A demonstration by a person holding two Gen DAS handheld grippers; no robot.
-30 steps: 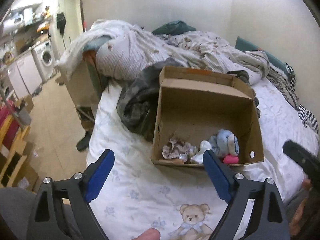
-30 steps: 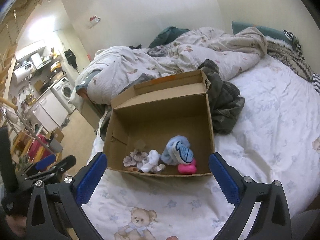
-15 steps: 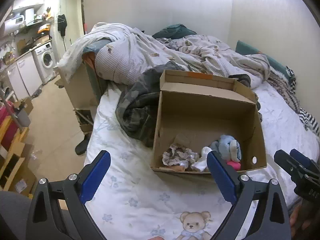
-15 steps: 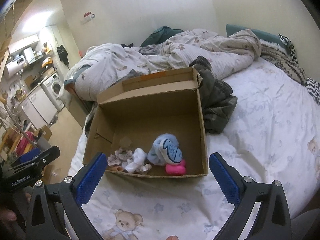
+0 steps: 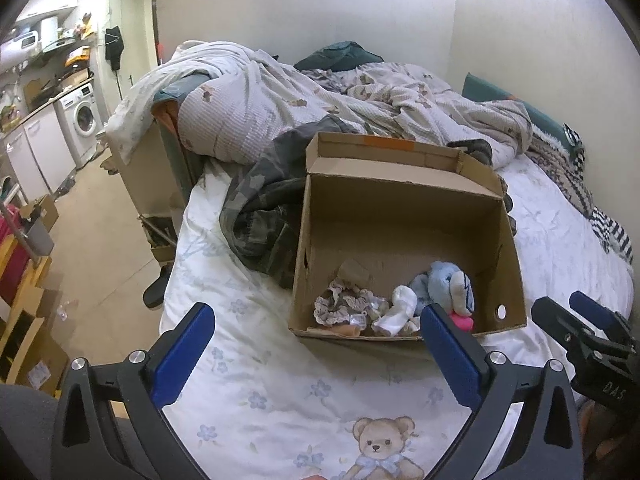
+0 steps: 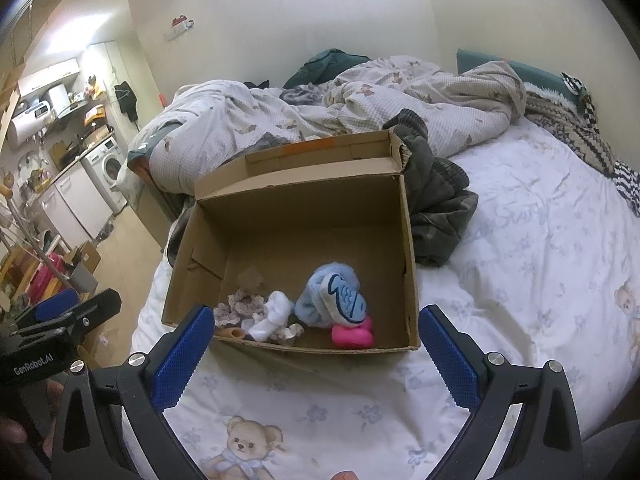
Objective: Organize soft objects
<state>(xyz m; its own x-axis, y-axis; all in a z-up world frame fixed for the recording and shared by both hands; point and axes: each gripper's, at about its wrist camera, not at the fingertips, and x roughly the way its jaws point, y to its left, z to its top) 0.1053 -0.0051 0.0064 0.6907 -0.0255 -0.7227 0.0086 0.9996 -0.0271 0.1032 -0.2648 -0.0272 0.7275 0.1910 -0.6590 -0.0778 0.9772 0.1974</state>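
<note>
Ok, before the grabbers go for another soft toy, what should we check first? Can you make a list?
1. Left tool open, nothing in it: ok; its jaws have just been opening.
2. Right tool open and empty: ok.
3. Cardboard box open on top: ok.
4. Room left in the box: ok; blue plush, pink toy and white sock sit along the near wall.
5. Another soft toy waiting on the bed: cannot tell; only bedding and clothes show.
</note>
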